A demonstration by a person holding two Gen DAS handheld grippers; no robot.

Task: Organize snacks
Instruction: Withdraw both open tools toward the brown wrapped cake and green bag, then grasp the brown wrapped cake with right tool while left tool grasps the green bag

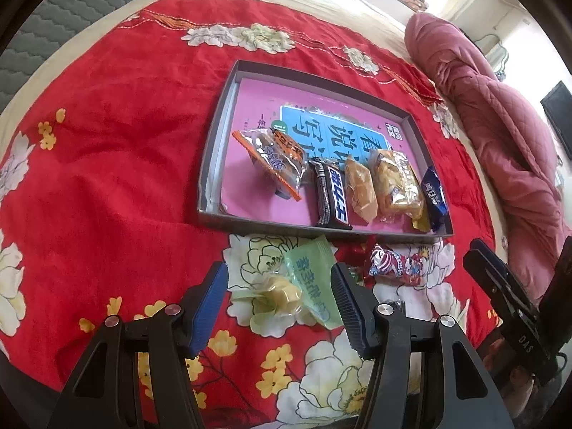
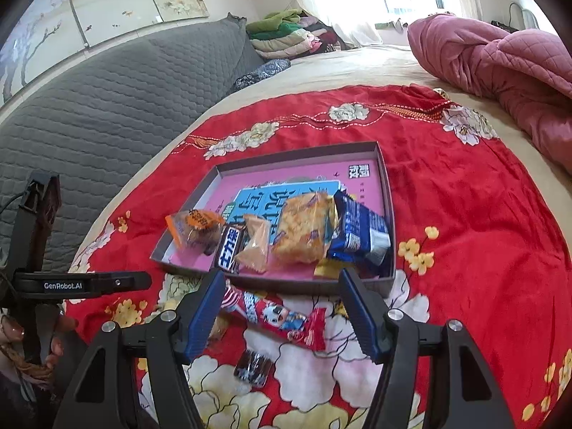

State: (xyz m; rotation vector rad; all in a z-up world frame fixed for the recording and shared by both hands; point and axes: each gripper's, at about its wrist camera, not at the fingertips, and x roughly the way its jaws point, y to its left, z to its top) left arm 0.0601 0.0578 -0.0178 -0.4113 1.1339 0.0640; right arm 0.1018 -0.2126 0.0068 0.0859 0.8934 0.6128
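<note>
A shallow grey box [image 1: 214, 132] [image 2: 388, 193] with a pink floor lies on the red floral cloth. In it lie an orange-edged packet [image 1: 275, 161], a dark chocolate bar [image 1: 330, 196], a small cake [image 1: 361, 189], a yellow biscuit packet [image 1: 397, 186] and a blue packet [image 1: 434, 193]. My left gripper [image 1: 280, 271] is open around a pale green packet [image 1: 311, 279] on the cloth. My right gripper [image 2: 282, 280] is open just above a red cartoon packet [image 2: 275, 316], in front of the box. A small dark snack [image 2: 252, 366] lies below it.
A pink quilt [image 2: 500, 60] is bundled at the far right of the bed. A grey padded headboard [image 2: 89, 107] runs along the left. Folded clothes [image 2: 286, 35] are stacked at the back by the window.
</note>
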